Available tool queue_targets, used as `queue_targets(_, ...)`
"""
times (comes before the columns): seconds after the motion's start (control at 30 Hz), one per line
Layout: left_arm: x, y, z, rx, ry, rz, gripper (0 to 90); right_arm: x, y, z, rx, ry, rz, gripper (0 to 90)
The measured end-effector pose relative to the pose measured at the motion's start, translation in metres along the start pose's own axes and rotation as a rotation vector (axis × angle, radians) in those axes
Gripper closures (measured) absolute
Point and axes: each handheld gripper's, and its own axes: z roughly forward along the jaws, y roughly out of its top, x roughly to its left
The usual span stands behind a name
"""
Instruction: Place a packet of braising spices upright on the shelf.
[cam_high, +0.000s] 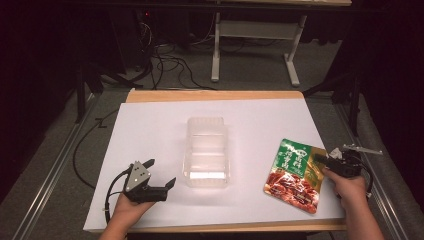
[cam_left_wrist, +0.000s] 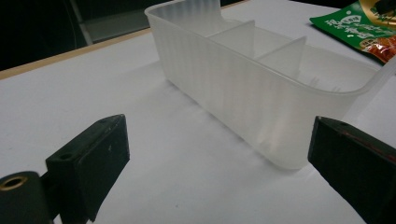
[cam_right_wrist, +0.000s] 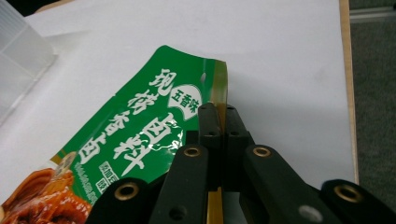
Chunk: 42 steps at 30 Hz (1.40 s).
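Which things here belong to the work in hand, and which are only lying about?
In the work:
- green sauce packet, its edge clamped in the right gripper
- clear divided container, with the open left gripper aimed at it

Lying about:
- white table sheet under everything
- cables on the floor behind
- grey frame legs beyond the table

High view overhead; gripper views close, sharing pouch (cam_right_wrist: 140, 121).
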Motion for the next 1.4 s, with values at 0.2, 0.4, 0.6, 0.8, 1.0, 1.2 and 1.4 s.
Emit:
queue_targets(0.2,0.000,0.000,-0.001,-0.003,0.002,0.001,6.1,0.012,0.003,-0.013,-0.057,0.009,-0.055,90.0)
queue_targets(0.4,0.000,0.000,-0.002,-0.007,0.005,0.000,6.1,0.021,0.004,-0.026,-0.119,0.023,-0.078,90.0)
queue_targets(0.6,0.000,0.000,-0.001,-0.006,0.001,0.001,6.2,0.035,0.008,-0.043,-0.200,0.066,-0.097,90.0)
queue_targets(0.8,0.001,0.001,-0.002,-0.013,0.003,-0.003,6.2,0.056,0.014,-0.061,-0.273,0.095,-0.138,90.0)
queue_targets(1.0,0.002,0.001,-0.004,-0.019,0.009,-0.002,6.2,0.081,0.021,-0.073,-0.338,0.119,-0.203,90.0)
queue_targets(1.2,0.002,0.001,-0.004,-0.017,0.010,0.000,6.3,0.107,0.025,-0.083,-0.412,0.161,-0.280,90.0)
queue_targets(1.4,0.001,0.001,-0.003,-0.016,0.010,0.001,6.4,0.126,0.028,-0.089,-0.468,0.178,-0.340,90.0)
